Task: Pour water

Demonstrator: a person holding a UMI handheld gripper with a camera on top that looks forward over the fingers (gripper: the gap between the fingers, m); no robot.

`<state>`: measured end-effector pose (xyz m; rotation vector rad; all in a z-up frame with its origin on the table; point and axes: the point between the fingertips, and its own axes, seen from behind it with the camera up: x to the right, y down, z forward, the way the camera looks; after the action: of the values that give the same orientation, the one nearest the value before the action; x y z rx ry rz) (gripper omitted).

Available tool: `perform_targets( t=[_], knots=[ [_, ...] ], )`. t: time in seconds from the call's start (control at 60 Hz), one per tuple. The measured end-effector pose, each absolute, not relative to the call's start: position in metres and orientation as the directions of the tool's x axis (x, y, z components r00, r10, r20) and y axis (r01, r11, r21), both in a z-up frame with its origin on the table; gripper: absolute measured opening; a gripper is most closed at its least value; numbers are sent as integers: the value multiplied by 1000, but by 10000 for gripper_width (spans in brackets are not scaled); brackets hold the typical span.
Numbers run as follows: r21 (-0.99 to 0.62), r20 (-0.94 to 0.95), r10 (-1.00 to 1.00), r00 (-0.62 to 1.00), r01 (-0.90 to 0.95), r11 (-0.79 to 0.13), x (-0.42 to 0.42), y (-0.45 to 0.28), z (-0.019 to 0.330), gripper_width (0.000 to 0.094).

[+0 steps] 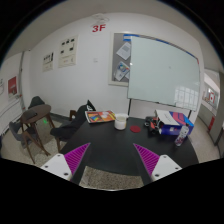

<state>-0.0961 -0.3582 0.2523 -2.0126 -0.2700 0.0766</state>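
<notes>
Dark table (pixel 110 140): one white cup (pixel 121 121); gripper (pixel 111 163) open.

white walls, a whiteboard (pixel 163 68), chairs (pixel 36 122) around a dark table (pixel 108 145).

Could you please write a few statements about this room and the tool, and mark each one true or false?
1. The tool is open and holds nothing. True.
2. A white cup stands on the dark table, beyond the fingers. True.
3. The whiteboard lies flat on the table. False: it hangs on the wall.
4. A bottle is clamped between the fingers. False: it stands on the table, apart from them.
5. A chair stands beside the table. True.
</notes>
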Motion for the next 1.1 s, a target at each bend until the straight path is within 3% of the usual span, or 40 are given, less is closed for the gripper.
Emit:
perform_targets(
  t=[0.183,0.367,0.517,0.75,0.933,1.1],
  knots=[
    [-866,50,120,992,103,-490,-29,-351,211,845],
    [-841,76,-10,997,59,-539,118,-302,130,846],
    [-845,120,-98,988,50,-532,228,-235,91,846],
    [-884,67,-194,979,-32,-467,359,-115,74,839],
    [-919,61,-156,986,-5,-394,397,-32,78,836],
    [-929,46,-134,990,-7,-371,406,12,69,679]
  ],
)
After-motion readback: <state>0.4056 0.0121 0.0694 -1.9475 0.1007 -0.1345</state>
